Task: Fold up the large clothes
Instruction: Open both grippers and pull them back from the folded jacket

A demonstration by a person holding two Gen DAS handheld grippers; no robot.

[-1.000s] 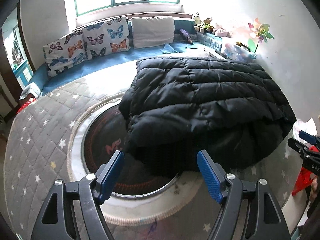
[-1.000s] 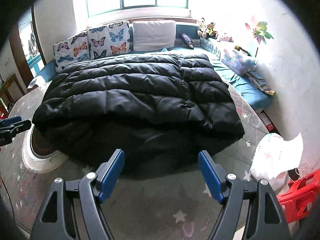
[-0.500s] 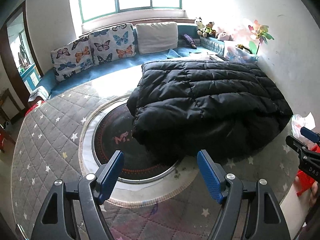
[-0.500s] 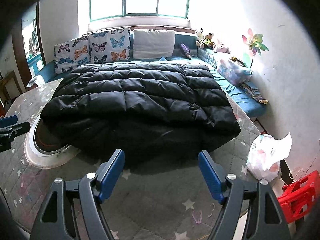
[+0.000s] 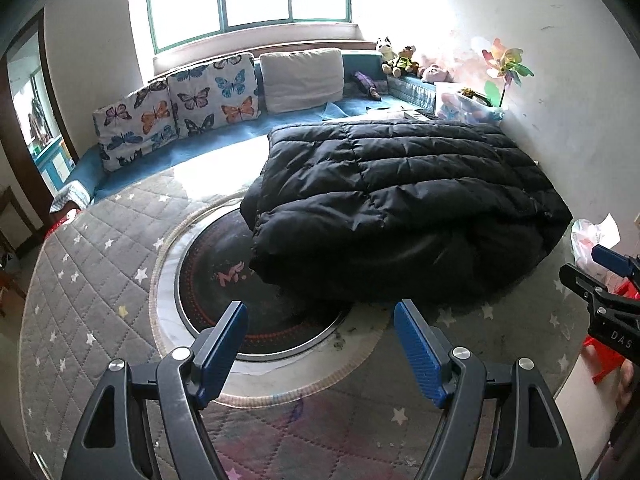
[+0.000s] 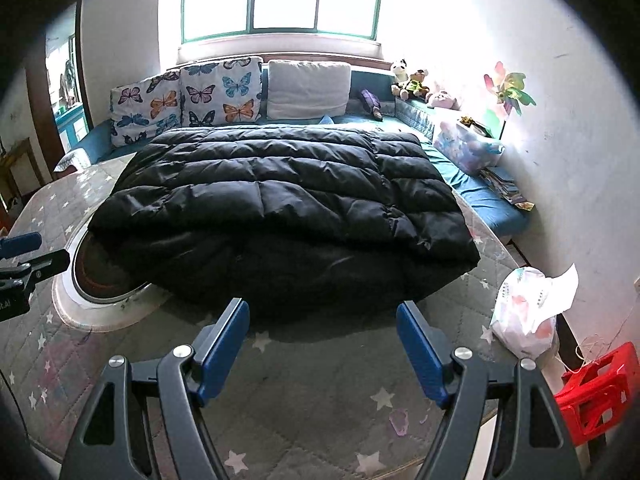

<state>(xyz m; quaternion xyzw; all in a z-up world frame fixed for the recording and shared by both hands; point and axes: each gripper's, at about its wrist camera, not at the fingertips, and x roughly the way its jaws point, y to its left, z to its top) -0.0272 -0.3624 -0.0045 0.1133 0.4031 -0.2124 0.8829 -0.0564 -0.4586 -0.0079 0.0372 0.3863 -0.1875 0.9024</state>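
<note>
My left gripper [image 5: 320, 344] and my right gripper [image 6: 322, 344] both hang with fingers spread wide, holding nothing, above the star-quilted desk [image 6: 312, 408]. Just beyond them the black puffer coat [image 6: 280, 200] lies folded on the desk, partly covering its round dark centre plate [image 5: 224, 280]. Butterfly cushions [image 6: 188, 104] line the sofa behind.

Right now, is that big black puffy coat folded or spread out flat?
Folded. The black down coat lies doubled on the round table, its quilted top layer overlapping a smoother bottom layer along the near edge.
</note>
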